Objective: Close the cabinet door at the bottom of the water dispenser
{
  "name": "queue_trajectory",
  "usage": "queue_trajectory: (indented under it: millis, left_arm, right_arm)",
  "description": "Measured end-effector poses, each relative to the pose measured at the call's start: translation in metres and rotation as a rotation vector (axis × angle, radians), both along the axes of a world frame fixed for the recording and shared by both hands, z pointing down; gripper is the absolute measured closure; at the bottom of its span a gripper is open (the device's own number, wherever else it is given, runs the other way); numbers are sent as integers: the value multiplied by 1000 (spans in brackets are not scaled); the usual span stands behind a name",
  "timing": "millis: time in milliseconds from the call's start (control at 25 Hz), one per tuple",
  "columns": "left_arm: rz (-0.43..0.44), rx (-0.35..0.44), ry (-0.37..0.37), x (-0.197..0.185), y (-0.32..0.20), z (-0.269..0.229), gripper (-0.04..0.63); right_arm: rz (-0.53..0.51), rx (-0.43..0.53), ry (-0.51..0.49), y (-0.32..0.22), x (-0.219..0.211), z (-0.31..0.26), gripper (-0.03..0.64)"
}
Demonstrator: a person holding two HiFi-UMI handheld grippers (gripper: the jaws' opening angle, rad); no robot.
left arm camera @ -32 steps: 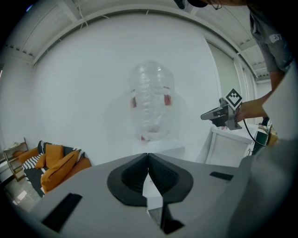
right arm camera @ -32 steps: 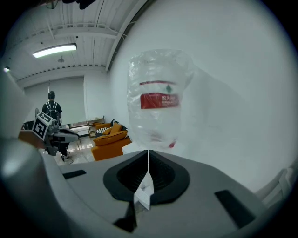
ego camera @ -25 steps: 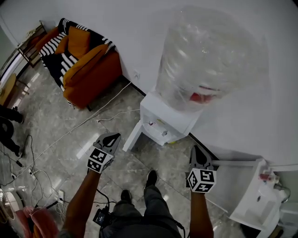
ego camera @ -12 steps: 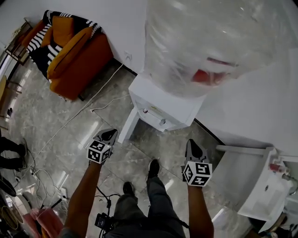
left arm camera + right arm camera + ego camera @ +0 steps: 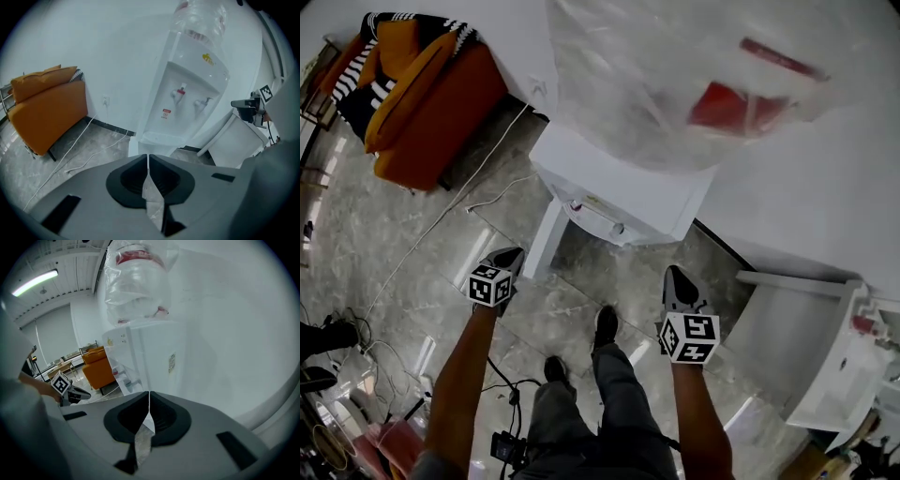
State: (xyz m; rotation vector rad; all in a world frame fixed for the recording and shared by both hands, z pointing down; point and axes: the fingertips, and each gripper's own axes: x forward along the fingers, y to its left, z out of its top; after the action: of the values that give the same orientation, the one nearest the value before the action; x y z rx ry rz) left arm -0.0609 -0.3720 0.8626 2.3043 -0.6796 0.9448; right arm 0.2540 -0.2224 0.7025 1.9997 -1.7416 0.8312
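Head view: left tool [image 5: 512, 255] clenched, empty, low over the floor [image 5: 609, 281]. Right tool [image 5: 676, 278] also clenched and empty, at 3 o'clock from it. Cabinet door [image 5: 544, 246] stands swung open at 1 o'clock of the left tool, near but apart. Water dispenser [image 5: 619, 187] sits beyond, at 12. Nothing done yet: the door needs pushing shut.

**Dispenser at the wall, door swung out leftward**

The tall white plastic water dispenser [image 5: 619, 192] stands against the wall, with the clear plastic bottle [image 5: 666, 84] on top. Its white cabinet door [image 5: 544, 244] juts forward from its lower left corner. The orange upholstered sofa [image 5: 422, 108] sits farther left along that wall, and a thin white cable [image 5: 441, 220] lies between them. The left gripper [image 5: 514, 251] is just beside the door's outer end. The right gripper [image 5: 673, 272] is before the dispenser's right side.
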Motion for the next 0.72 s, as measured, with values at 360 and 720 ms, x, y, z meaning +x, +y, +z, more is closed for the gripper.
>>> queue_trajectory:
  millis: [360, 720]
  left_arm:
    - [-36, -74, -54, -10, 6, 71, 508]
    - [-43, -135, -105, -13, 11, 126, 469]
  right_arm:
    - [9, -28, -3, 7, 9, 37, 588]
    - [22, -53, -18, 14, 17, 71, 586]
